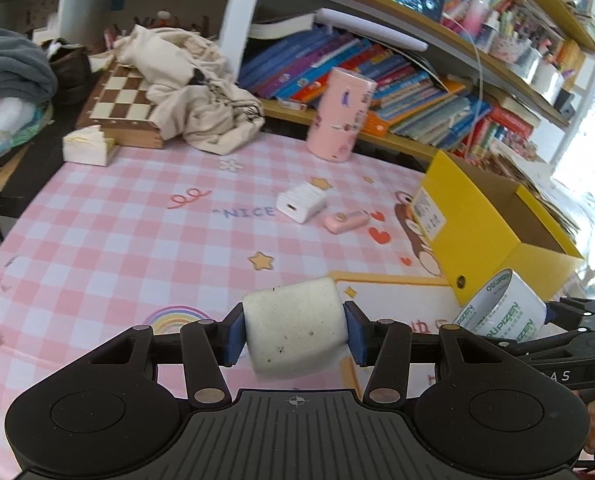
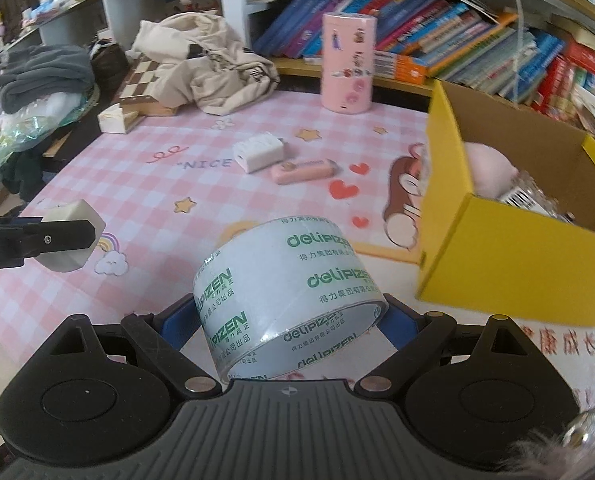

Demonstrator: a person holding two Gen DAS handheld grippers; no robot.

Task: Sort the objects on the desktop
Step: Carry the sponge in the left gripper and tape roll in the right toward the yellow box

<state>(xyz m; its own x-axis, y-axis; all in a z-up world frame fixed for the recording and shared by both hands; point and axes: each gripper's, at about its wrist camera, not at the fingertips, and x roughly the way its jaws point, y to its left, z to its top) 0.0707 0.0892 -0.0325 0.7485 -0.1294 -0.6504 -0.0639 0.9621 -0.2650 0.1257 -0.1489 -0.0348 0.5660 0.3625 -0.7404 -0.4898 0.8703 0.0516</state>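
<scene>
The left gripper point(image 1: 294, 332) has its blue pads clamped on a speckled off-white rounded block point(image 1: 295, 328), lifted above the pink checked desk mat point(image 1: 117, 232). Just to its right, the right gripper point(image 2: 293, 316) is pinched on a wide roll of clear tape printed in green point(image 2: 285, 296), near the open yellow cardboard box point(image 2: 497, 264). A white charger point(image 2: 257, 151) and a small pink case point(image 2: 301, 171) lie further back on the mat, before a tall pink cylinder point(image 2: 348, 63).

Crowded bookshelves point(image 1: 397, 76) back a desk under a pink checked cloth point(image 1: 109, 232).
</scene>
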